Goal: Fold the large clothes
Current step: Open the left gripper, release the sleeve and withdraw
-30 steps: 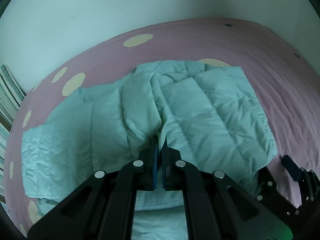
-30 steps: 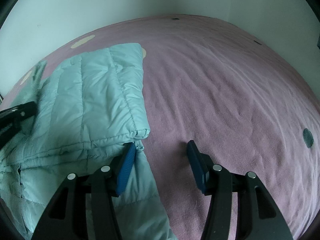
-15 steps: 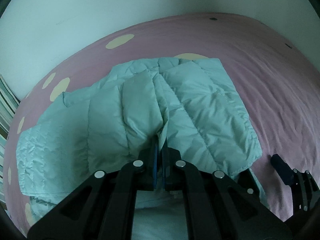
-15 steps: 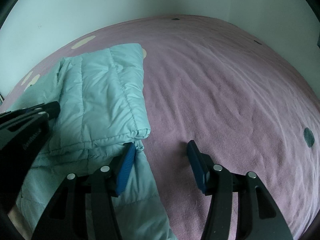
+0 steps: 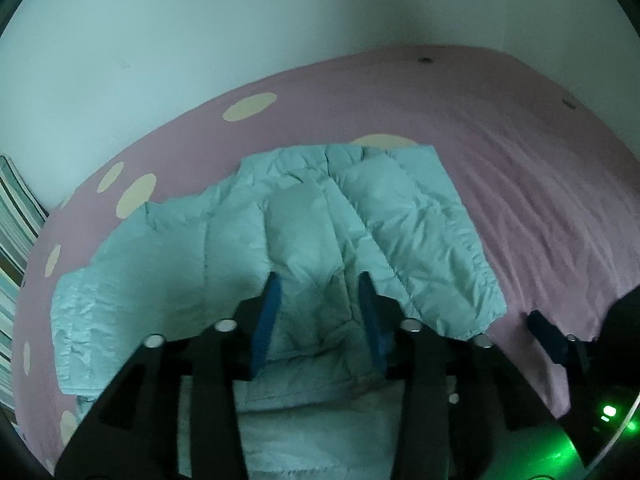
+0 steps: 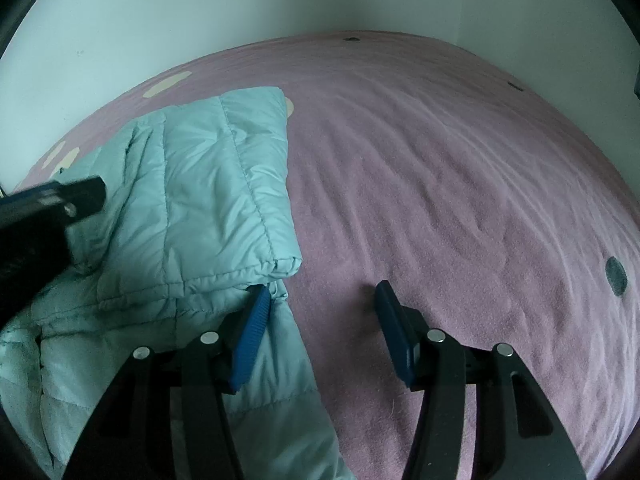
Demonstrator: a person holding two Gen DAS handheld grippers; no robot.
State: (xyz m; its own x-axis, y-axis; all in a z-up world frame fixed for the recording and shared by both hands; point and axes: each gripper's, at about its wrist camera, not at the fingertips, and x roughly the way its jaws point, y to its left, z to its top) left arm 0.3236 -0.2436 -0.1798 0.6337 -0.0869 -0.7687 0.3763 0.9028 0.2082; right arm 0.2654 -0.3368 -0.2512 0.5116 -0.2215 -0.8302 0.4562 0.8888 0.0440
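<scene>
While the left gripper (image 5: 320, 300) hangs over the middle fold with its jaws apart and nothing between them, the puffy fabric bulges up into the gap without being pinched. Over on the other side the right gripper (image 6: 320, 316) is spread wide too — its left pad just touching the jacket's near corner, its right pad over bare sheet. The pale mint quilted jacket (image 5: 400, 216) lies partly folded on the pink bed sheet (image 6: 460, 180), one panel doubled over the body and a sleeve or flap trailing toward the camera. By the look of it, this thing is light, soft and springy, with a slick shell that will likely slide and puff back open. Best bet is the stitched hem or a corner seam, where the filling is thin — not the fat middle of a quilted channel.
</scene>
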